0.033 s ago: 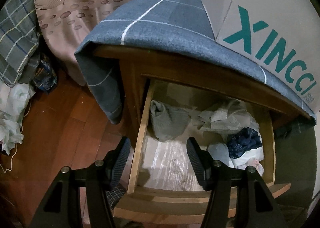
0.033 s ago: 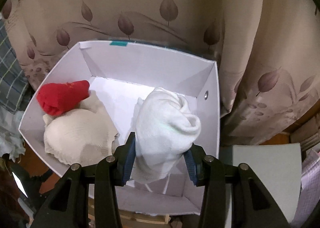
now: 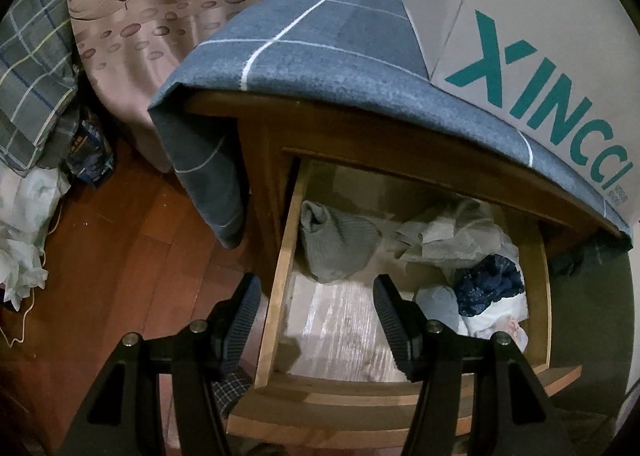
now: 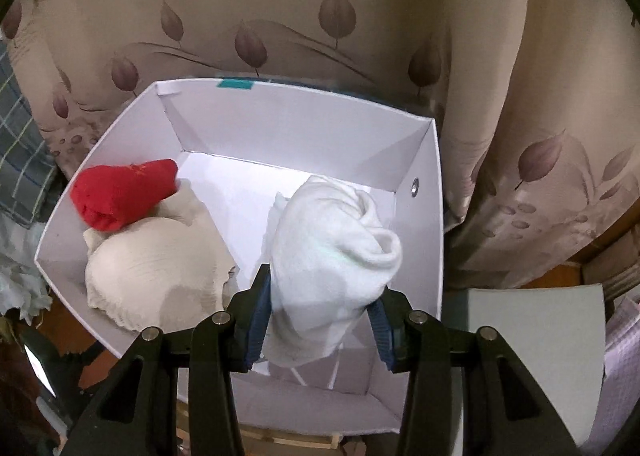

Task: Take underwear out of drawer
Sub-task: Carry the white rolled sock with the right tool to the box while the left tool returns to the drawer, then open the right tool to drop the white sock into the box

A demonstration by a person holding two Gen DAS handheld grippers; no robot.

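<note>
The wooden drawer stands pulled open under a nightstand. Inside lie a grey rolled garment, a pale grey crumpled one, a dark blue one and light pieces at the right. My left gripper is open and empty, hovering above the drawer's front left part. My right gripper is shut on a white rolled garment and holds it over the white box. In the box lie a red garment and a cream one.
A blue checked cloth covers the nightstand top, with the white XINCCI box on it. A leaf-patterned curtain hangs behind. Wood floor and a pile of cloth lie left of the drawer.
</note>
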